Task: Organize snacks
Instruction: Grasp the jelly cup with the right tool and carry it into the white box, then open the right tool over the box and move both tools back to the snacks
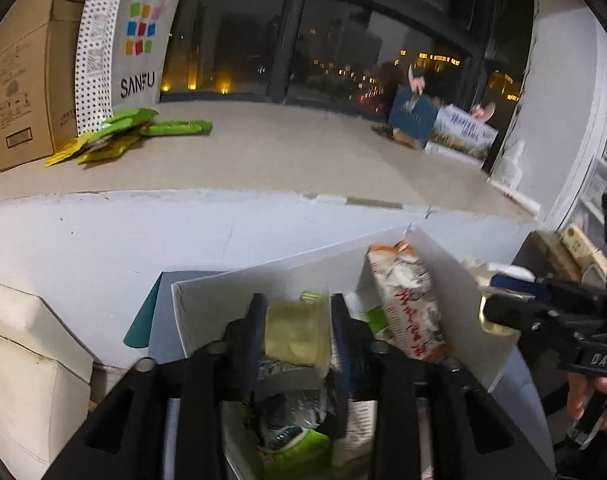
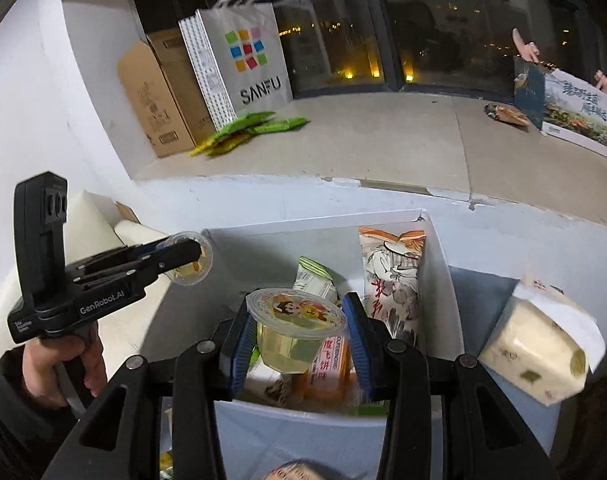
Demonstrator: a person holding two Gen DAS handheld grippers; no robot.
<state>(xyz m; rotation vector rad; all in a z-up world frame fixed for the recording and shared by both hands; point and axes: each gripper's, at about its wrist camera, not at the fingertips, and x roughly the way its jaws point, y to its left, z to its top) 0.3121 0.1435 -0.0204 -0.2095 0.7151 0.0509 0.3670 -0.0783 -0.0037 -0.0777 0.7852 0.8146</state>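
The right gripper (image 2: 301, 334) is clamping a clear plastic jelly cup with a cartoon-printed foil lid (image 2: 297, 328) between its blue pads, holding it upright above the open white cardboard box (image 2: 443, 264). The left gripper (image 1: 297, 320) is likewise pinching a second clear yellowish jelly cup (image 1: 297, 330) over the same box, its fingers pressing on both sides. Inside the box, a tall orange-and-white printed snack bag (image 2: 395, 276) is leaning against the right wall among other packets.
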